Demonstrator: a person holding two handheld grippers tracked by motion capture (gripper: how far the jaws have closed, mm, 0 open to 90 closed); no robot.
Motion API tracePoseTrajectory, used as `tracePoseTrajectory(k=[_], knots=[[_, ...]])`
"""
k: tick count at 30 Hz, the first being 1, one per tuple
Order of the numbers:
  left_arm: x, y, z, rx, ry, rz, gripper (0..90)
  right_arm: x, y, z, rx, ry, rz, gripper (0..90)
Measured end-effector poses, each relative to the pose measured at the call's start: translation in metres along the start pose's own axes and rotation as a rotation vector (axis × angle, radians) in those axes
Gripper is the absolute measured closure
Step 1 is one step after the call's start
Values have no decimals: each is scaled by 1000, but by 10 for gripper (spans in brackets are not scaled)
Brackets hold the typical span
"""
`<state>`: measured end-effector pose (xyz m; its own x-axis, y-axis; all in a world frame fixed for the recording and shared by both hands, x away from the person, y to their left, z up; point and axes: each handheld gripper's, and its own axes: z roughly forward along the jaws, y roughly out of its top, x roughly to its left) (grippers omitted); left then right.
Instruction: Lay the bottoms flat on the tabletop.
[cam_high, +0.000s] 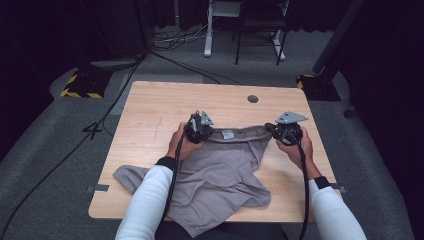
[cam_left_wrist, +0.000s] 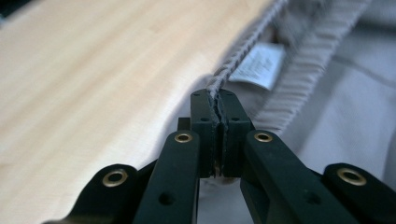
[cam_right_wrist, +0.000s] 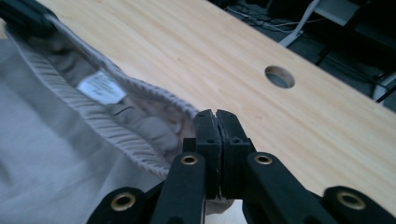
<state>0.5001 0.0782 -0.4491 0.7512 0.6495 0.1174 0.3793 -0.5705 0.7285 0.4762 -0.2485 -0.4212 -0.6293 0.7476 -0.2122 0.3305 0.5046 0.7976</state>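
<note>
A: What lies on the pale wooden table (cam_high: 150, 107)?

B: A pair of grey fabric shorts with a ribbed elastic waistband (cam_high: 220, 170). They sit on the near half of the tabletop, waistband toward the far side, legs running back toward the person. One leg spreads out to the near left, and the near hem hangs just over the table's near edge.

A: And the left gripper (cam_high: 199, 131)?

B: It is at the left end of the waistband. In the left gripper view its jaws are pressed together with the waistband's gathered edge (cam_left_wrist: 243, 51) pinched between them; the fabric runs straight away from the tips.

A: The right gripper (cam_high: 283, 132)?

B: At the right end of the same waistband. In the right gripper view the jaws are likewise closed, with the waistband's edge (cam_right_wrist: 154, 100) running into them and a bit of cloth showing below the pads.

A: So the waistband is between the two?

B: Yes, it spans from one gripper to the other, sagging slightly open so the inside shows. A small white sewn-in label (cam_high: 228, 134) sits inside it, nearer the left gripper.

A: Anything else on the table?

B: A round cable hole (cam_high: 253, 99) through the top, on the far side, right of centre, well apart from the shorts.

A: The hands?

B: Each is wrapped around its gripper, white sleeves (cam_high: 150, 200) coming in from the near edge, a black cable trailing from each.
</note>
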Motion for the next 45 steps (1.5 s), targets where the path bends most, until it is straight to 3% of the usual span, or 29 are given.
tracePoseTrajectory(k=[4, 6, 7, 9, 10, 11, 12, 13, 14, 17, 18, 19, 20, 21, 22, 25, 27, 28, 29, 30, 32, 35, 37, 39, 41, 45], knots=[[22, 14, -11, -23, 54, -42, 866, -3, 17, 15, -12, -26, -3, 881], [34, 20, -11, -26, 103, -72, 866, -4, 28, 25, -17, -44, -5, 878], [41, 22, -9, -11, 151, -99, 865, -5, 33, 31, -20, -62, -9, 860], [54, 25, -6, -11, 286, -233, 785, -5, 45, 44, -25, -150, -3, 658], [60, 24, -8, -25, 305, -292, 777, -6, 50, 51, -5, -204, 15, 594], [63, 22, -9, -43, 316, -328, 780, -7, 53, 56, 11, -227, 39, 586], [64, 20, -8, -29, 330, -345, 738, -7, 55, 58, 13, -207, 58, 572], [64, 19, -6, 12, 321, -350, 622, -6, 55, 58, 6, -190, 65, 559], [62, 17, -5, 30, 295, -329, 545, -3, 55, 58, 7, -174, 66, 552], [41, 6, -6, 51, 151, -231, 492, 5, 46, 57, 41, -74, 33, 537], [32, 0, -7, 43, 83, -206, 475, 8, 40, 56, 53, -47, 35, 537], [21, -5, -7, 75, 39, -149, 473, 11, 33, 57, 77, -12, 36, 531], [8, -9, -6, 127, 39, -97, 457, 14, 26, 58, 102, 36, 34, 518], [-5, -14, -9, 147, 1, -72, 432, 17, 18, 59, 123, 70, 29, 515], [-17, -21, -13, 145, -63, -50, 414, 21, 10, 60, 145, 84, 15, 515], [-47, -41, -29, 143, -154, -17, 415, 32, -10, 59, 181, 178, 23, 490], [-59, -54, -40, 142, -151, 2, 388, 37, -18, 57, 191, 229, 43, 473], [-61, -60, -45, 125, -188, -27, 390, 39, -21, 56, 191, 260, 56, 457], [-64, -66, -48, 140, -195, -28, 389, 43, -23, 55, 194, 280, 62, 447], [-69, -71, -50, 141, -177, -18, 370, 47, -25, 54, 196, 294, 59, 439], [-76, -81, -53, 135, -210, -39, 343, 57, -26, 53, 211, 325, 47, 431], [-90, -92, -54, 137, -184, -4, 313, 67, -30, 49, 221, 322, 25, 463], [-91, -94, -57, 137, -173, -20, 319, 69, -30, 45, 233, 306, 21, 483], [-93, -95, -58, 130, -153, -19, 371, 71, -31, 40, 258, 298, 11, 496], [-94, -97, -60, 117, -155, 0, 477, 74, -36, 32, 266, 338, 25, 490], [-90, -99, -62, 100, -153, 6, 732, 84, -46, 9, 293, 376, -13, 468]])
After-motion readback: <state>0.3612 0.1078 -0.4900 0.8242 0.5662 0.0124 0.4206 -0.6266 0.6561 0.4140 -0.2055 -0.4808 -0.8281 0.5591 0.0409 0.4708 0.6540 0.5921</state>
